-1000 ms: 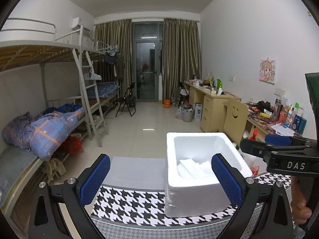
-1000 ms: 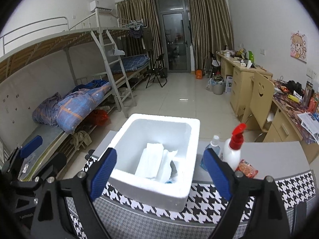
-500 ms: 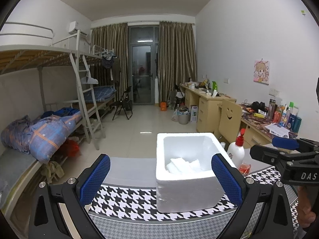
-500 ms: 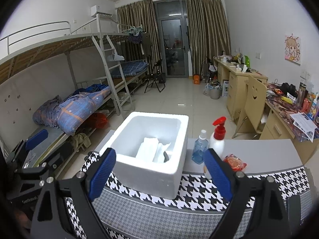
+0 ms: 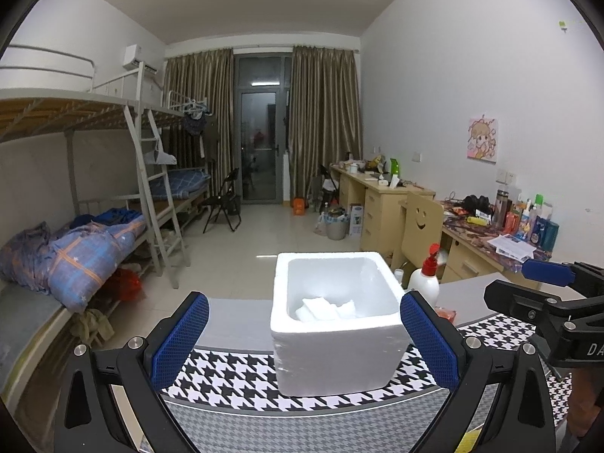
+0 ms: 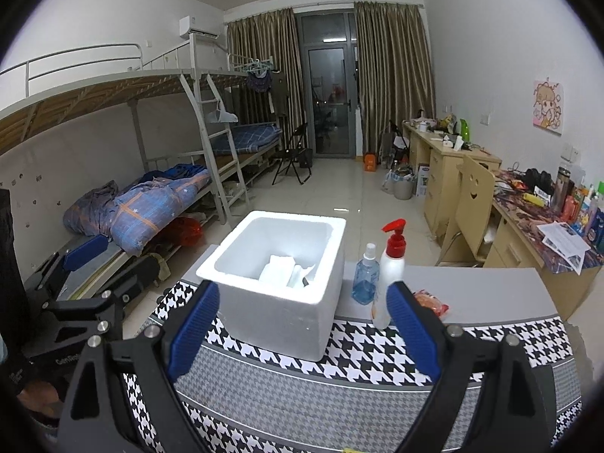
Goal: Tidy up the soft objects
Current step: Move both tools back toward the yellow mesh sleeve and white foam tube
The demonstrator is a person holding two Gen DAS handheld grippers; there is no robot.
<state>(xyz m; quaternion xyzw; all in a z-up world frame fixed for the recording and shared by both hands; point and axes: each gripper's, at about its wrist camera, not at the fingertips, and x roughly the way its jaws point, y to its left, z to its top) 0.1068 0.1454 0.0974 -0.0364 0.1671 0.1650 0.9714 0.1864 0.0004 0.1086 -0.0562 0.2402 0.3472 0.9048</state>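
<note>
The left claw (image 5: 304, 343) is spread wide and empty, its blue pads (image 5: 181, 339) apart above the worktop (image 5: 234, 370) with its houndstooth cloth; the right claw (image 6: 302, 330) is likewise released, grasping nothing. The white foam box (image 5: 336, 351) stands on the cloth just ahead of both claws, framed between the left claw's pads and a little left of centre between the right's. The folded white cloths (image 5: 326, 307) lie on the bottom of the box, well apart from either claw. The right wrist view shows the white pump bottle (image 6: 390, 275) whole, just right of the box, and a blue spray bottle (image 6: 366, 277) between the two; the left view shows only the pump bottle's upper part past the box's right edge, while the spray bottle cannot be made out there. An orange packet (image 6: 432, 304) lies just beside the pump bottle.
</note>
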